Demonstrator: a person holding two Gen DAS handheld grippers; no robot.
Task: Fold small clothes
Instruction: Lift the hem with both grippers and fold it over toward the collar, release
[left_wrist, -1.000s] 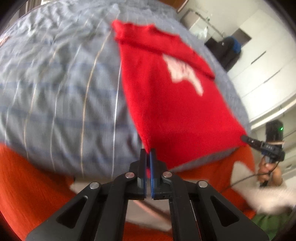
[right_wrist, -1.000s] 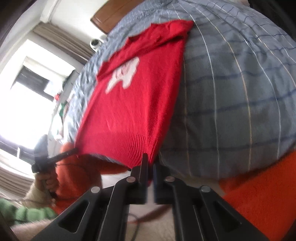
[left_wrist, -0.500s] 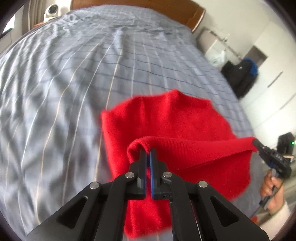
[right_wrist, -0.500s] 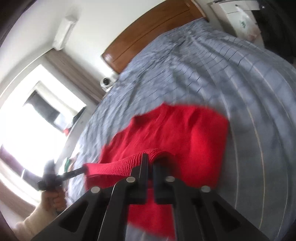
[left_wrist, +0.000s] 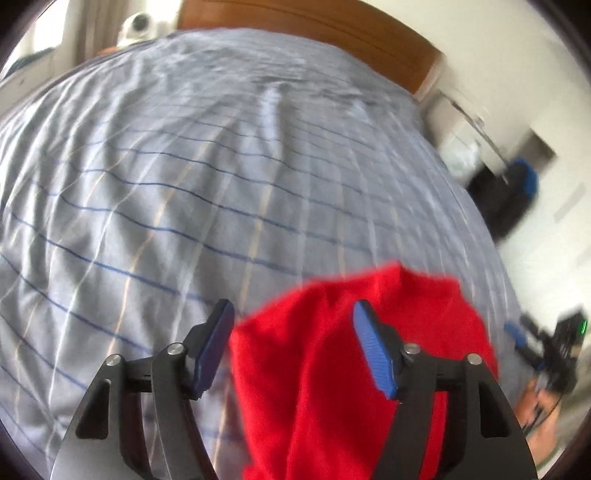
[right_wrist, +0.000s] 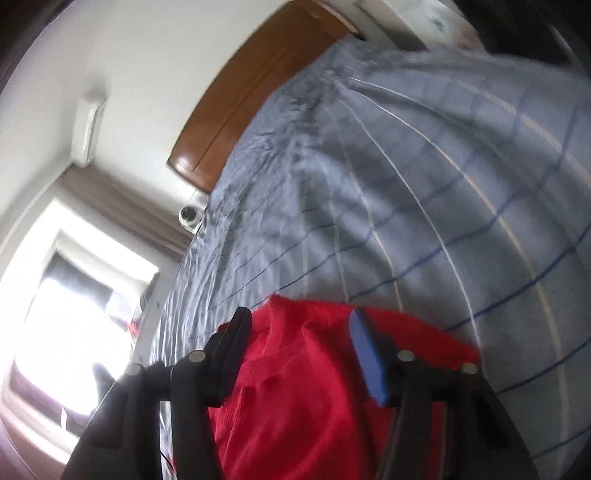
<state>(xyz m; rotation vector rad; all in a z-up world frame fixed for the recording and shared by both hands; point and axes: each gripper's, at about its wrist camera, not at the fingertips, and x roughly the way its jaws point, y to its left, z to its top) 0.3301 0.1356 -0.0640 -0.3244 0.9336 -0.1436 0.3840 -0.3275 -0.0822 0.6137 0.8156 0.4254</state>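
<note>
Left gripper (left_wrist: 291, 347) spread wide, nothing held. Right gripper (right_wrist: 301, 350) likewise wide, empty. Red jumper (left_wrist: 332, 369) laid on striped bedsheet (left_wrist: 221, 166), seen at 6 o'clock of both views, between and under fingers — doubled over by the look of it, though blur hides edges. Judged: fold just laid down, so jaws are opened to leave cloth flat. Right gripper glimpsed at 4 o'clock in left view, blurred. Headboard (right_wrist: 255, 88) at 12 o'clock. Next judged — smoothing or second fold; loose knit may spring back.
</note>
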